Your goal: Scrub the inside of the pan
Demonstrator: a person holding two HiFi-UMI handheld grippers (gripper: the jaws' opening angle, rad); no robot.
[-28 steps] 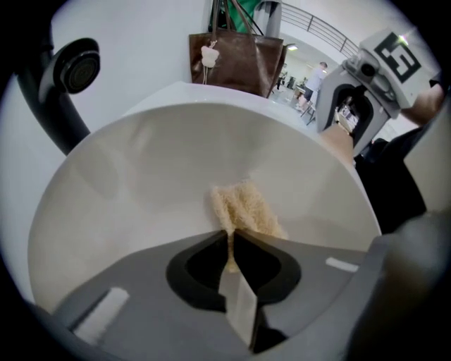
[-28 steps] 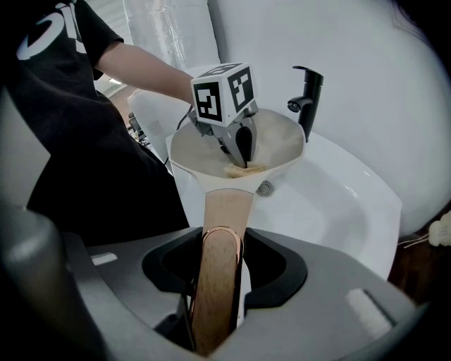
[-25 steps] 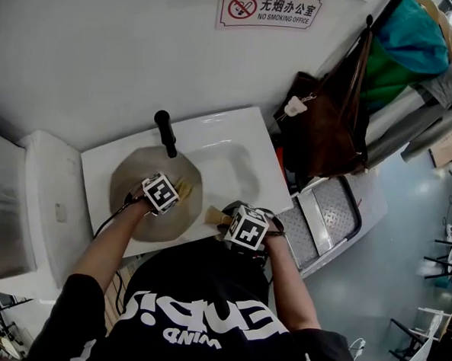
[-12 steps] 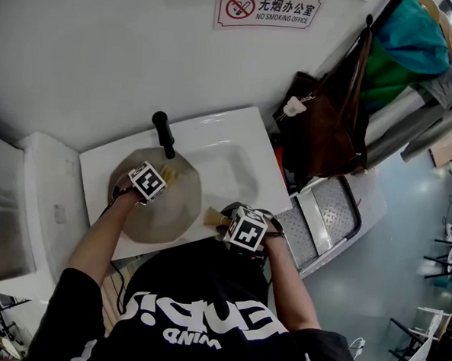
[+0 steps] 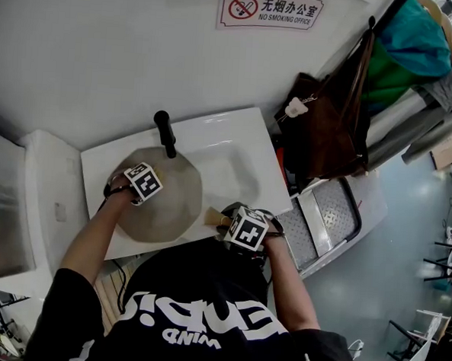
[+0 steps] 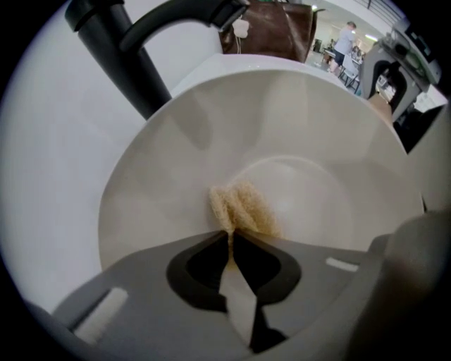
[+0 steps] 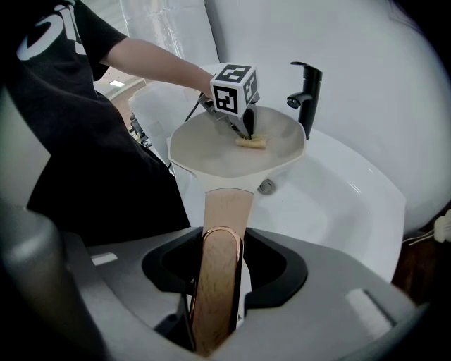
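A cream pan point(image 5: 169, 207) lies over the white sink point(image 5: 235, 150). My left gripper point(image 5: 146, 183) is inside the pan at its left part, shut on a tan sponge point(image 6: 243, 207) that presses on the pan's inner wall point(image 6: 310, 148). The right gripper view shows that sponge point(image 7: 252, 142) under the left gripper's marker cube point(image 7: 235, 87). My right gripper point(image 5: 227, 222) stands at the sink's front edge, shut on the pan's wooden handle point(image 7: 223, 233). In the right gripper view the handle runs between the jaws of that right gripper point(image 7: 218, 278).
A black faucet point(image 5: 165, 132) rises at the sink's back, right behind the pan's rim. A brown bag point(image 5: 325, 121) hangs to the right. A metal step stool point(image 5: 327, 213) stands below it. A white cabinet point(image 5: 45, 195) adjoins the sink on the left.
My left gripper has slid with the sponge from the pan's middle toward its left side. The right gripper and the handle have stayed put.
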